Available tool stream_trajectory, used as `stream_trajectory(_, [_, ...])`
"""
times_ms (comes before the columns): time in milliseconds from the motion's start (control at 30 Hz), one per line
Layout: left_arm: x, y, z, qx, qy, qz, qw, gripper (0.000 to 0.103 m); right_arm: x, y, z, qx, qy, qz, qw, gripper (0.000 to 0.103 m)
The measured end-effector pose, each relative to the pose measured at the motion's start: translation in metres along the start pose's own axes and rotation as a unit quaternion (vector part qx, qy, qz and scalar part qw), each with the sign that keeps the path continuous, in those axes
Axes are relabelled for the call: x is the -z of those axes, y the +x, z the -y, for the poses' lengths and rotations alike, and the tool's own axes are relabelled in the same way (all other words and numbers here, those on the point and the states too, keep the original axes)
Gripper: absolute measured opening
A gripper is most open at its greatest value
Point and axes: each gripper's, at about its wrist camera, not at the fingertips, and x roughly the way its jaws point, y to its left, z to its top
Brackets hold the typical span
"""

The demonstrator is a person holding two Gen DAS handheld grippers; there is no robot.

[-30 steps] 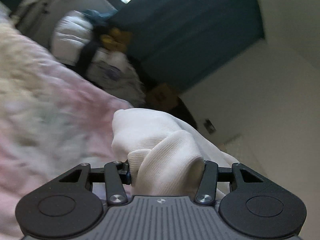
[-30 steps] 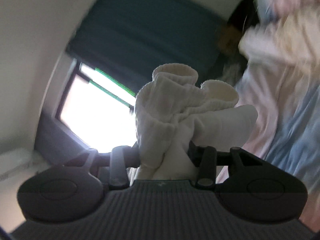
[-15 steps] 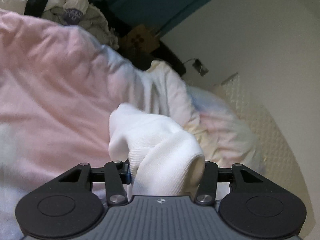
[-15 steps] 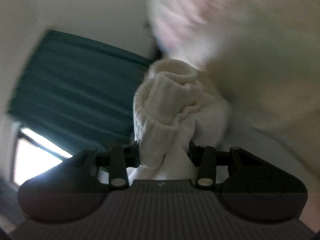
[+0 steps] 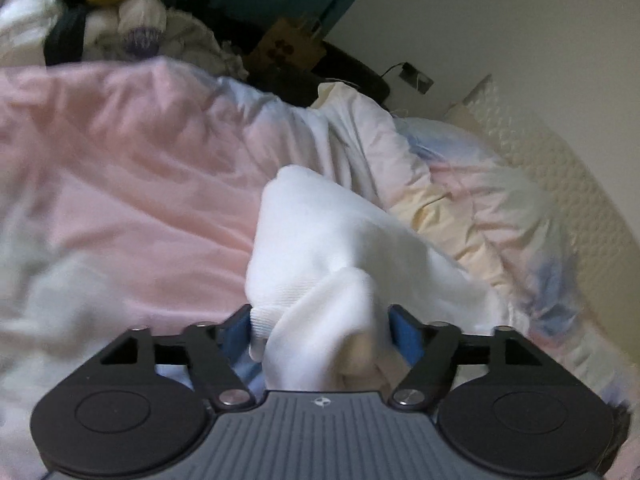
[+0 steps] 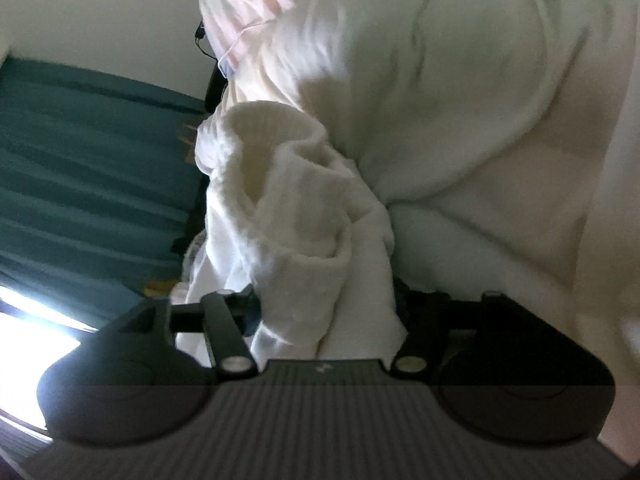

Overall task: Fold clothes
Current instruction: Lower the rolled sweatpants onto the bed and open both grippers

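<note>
A white ribbed knit garment [image 5: 320,240] lies bunched between the fingers of my left gripper [image 5: 320,320], just above a pink and pastel duvet [image 5: 120,184]. The jaws are opening; the blue pads [image 5: 236,330] stand spread at the sides of the cloth and no longer squeeze it. In the right wrist view the same kind of cream knit cloth [image 6: 280,184], with a ribbed cuff on top, sits between the fingers of my right gripper [image 6: 328,304]. Its jaws are opening too, with the cloth loose between them. The pale duvet [image 6: 460,120] is close behind it.
A heap of clothes [image 5: 120,28] and a cardboard box [image 5: 288,44] lie beyond the bed's far side. A teal curtain [image 6: 80,160] and a bright window [image 6: 32,320] are at the left. A cream quilted headboard [image 5: 560,184] runs along the right wall.
Both grippers came down towards the duvet and rolled. Their fingers, earlier pinched on the white knit cloth, now stand wider apart around it.
</note>
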Motion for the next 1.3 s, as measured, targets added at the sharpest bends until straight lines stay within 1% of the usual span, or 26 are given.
stream_trajectory(33, [-0.001, -0.011, 0.003, -0.006, 0.009, 0.005, 0.9999, 0.088, 0.001, -0.004, -0.005, 0.007, -0.014, 0.006, 1.000, 0.076])
stream_trajectory(67, [-0.001, -0.023, 0.004, -0.008, 0.011, 0.012, 0.9998, 0.090, 0.002, -0.009, -0.011, 0.019, -0.035, 0.017, 0.999, 0.081])
stream_trajectory(100, [-0.003, -0.037, 0.005, -0.011, 0.011, 0.018, 0.9997, 0.096, 0.003, -0.015, -0.017, 0.036, -0.059, 0.031, 0.997, 0.083])
stream_trajectory(133, [-0.003, -0.051, 0.007, -0.014, 0.012, 0.023, 0.9996, 0.099, 0.004, -0.021, -0.023, 0.054, -0.082, 0.045, 0.994, 0.084])
stream_trajectory(233, [-0.003, -0.092, 0.016, -0.025, 0.030, 0.044, 0.9982, 0.102, 0.010, -0.045, -0.043, 0.094, -0.141, 0.083, 0.982, 0.083])
stream_trajectory(267, [-0.002, -0.107, 0.020, -0.029, 0.039, 0.052, 0.9974, 0.103, 0.014, -0.053, -0.049, 0.105, -0.160, 0.097, 0.977, 0.083])
stream_trajectory(333, [0.001, -0.136, 0.030, -0.038, 0.058, 0.067, 0.9954, 0.103, 0.023, -0.073, -0.061, 0.113, -0.189, 0.120, 0.968, 0.083])
stream_trajectory(433, [0.009, -0.177, 0.050, -0.056, 0.091, 0.086, 0.9905, 0.103, 0.035, -0.108, -0.073, 0.106, -0.232, 0.136, 0.957, 0.083])
stream_trajectory(500, [0.016, -0.199, 0.065, -0.079, 0.116, 0.094, 0.9856, 0.103, 0.047, -0.126, -0.088, 0.093, -0.268, 0.137, 0.949, 0.083])
stream_trajectory(533, [0.021, -0.211, 0.072, -0.087, 0.129, 0.098, 0.9829, 0.103, 0.050, -0.133, -0.095, 0.077, -0.282, 0.131, 0.947, 0.083])
stream_trajectory(567, [0.027, -0.220, 0.079, -0.091, 0.138, 0.104, 0.9807, 0.103, 0.054, -0.142, -0.101, 0.066, -0.296, 0.126, 0.945, 0.082])
stream_trajectory(600, [0.032, -0.231, 0.086, -0.095, 0.146, 0.109, 0.9785, 0.103, 0.058, -0.150, -0.107, 0.060, -0.314, 0.124, 0.939, 0.082])
stream_trajectory(633, [0.038, -0.242, 0.091, -0.096, 0.152, 0.115, 0.9770, 0.103, 0.067, -0.164, -0.115, 0.057, -0.337, 0.126, 0.931, 0.082])
stream_trajectory(667, [0.043, -0.253, 0.097, -0.097, 0.158, 0.120, 0.9753, 0.103, 0.073, -0.176, -0.119, 0.051, -0.351, 0.128, 0.926, 0.082])
stream_trajectory(733, [0.055, -0.275, 0.108, -0.100, 0.169, 0.131, 0.9718, 0.103, 0.083, -0.198, -0.125, 0.037, -0.368, 0.129, 0.920, 0.082])
stream_trajectory(867, [0.076, -0.308, 0.124, -0.111, 0.180, 0.138, 0.9675, 0.103, 0.109, -0.234, -0.135, 0.032, -0.413, 0.117, 0.903, 0.082])
stream_trajectory(967, [0.093, -0.327, 0.130, -0.122, 0.179, 0.147, 0.9652, 0.103, 0.127, -0.248, -0.138, 0.027, -0.434, 0.100, 0.895, 0.082])
stream_trajectory(1067, [0.109, -0.338, 0.131, -0.136, 0.191, 0.151, 0.9603, 0.103, 0.148, -0.251, -0.136, 0.025, -0.464, 0.095, 0.881, 0.082])
stream_trajectory(1100, [0.114, -0.342, 0.130, -0.140, 0.191, 0.154, 0.9592, 0.103, 0.154, -0.252, -0.137, 0.027, -0.470, 0.093, 0.878, 0.082])
stream_trajectory(1133, [0.118, -0.345, 0.128, -0.142, 0.190, 0.156, 0.9589, 0.103, 0.158, -0.255, -0.138, 0.027, -0.475, 0.095, 0.875, 0.082])
stream_trajectory(1200, [0.124, -0.347, 0.121, -0.140, 0.180, 0.151, 0.9619, 0.103, 0.168, -0.263, -0.140, 0.019, -0.486, 0.109, 0.867, 0.082])
stream_trajectory(1233, [0.126, -0.347, 0.118, -0.137, 0.179, 0.147, 0.9630, 0.103, 0.171, -0.264, -0.139, 0.020, -0.489, 0.110, 0.865, 0.082])
stream_trajectory(1300, [0.131, -0.347, 0.114, -0.142, 0.186, 0.139, 0.9622, 0.103, 0.175, -0.263, -0.137, 0.022, -0.495, 0.108, 0.862, 0.082])
